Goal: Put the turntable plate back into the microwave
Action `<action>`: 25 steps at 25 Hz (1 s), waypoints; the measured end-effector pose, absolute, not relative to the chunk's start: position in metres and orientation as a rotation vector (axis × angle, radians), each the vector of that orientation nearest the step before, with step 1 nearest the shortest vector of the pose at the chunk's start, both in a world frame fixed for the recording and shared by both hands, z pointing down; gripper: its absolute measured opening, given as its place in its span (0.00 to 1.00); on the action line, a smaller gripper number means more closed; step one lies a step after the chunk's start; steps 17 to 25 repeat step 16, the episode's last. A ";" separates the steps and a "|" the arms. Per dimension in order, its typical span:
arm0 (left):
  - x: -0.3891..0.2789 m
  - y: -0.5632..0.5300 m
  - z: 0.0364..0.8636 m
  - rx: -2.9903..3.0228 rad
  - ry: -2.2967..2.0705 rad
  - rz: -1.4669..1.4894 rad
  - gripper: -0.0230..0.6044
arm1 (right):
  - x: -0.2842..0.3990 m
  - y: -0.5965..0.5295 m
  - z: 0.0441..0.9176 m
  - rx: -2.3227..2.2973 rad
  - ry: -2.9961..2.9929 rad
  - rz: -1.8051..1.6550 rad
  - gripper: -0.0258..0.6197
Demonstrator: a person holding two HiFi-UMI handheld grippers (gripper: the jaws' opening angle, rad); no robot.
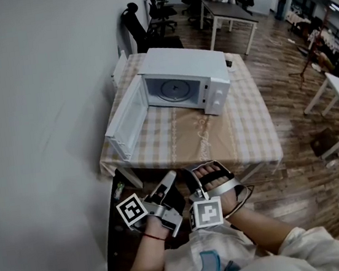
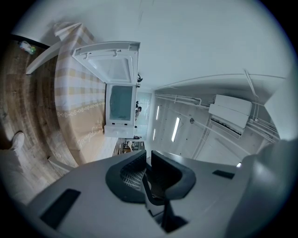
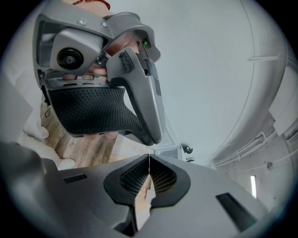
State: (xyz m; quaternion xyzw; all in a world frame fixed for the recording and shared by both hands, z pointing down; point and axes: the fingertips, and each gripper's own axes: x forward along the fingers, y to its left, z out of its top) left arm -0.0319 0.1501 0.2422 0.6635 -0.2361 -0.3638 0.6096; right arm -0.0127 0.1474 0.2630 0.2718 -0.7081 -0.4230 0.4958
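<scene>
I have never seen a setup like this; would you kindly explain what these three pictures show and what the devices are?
A person holds a hand-held gripper in each hand. One picture comes from a camera on the person's head, looking down; the other two come from cameras riding on each gripper. On the table with its checked cloth stands a white microwave, its door open and the round turntable plate inside. Nothing is held: the left gripper has its jaws a narrow slit apart, the right gripper has them together, both short of the table.
</scene>
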 end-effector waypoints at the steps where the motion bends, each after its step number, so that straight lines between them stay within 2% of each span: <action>1: -0.031 0.150 0.242 1.532 -0.543 -0.841 0.09 | -0.012 0.147 0.264 0.655 -1.715 -1.021 0.09; 25: -0.031 0.143 0.243 1.534 -0.562 -0.825 0.09 | -0.011 0.138 0.257 0.665 -1.714 -1.043 0.09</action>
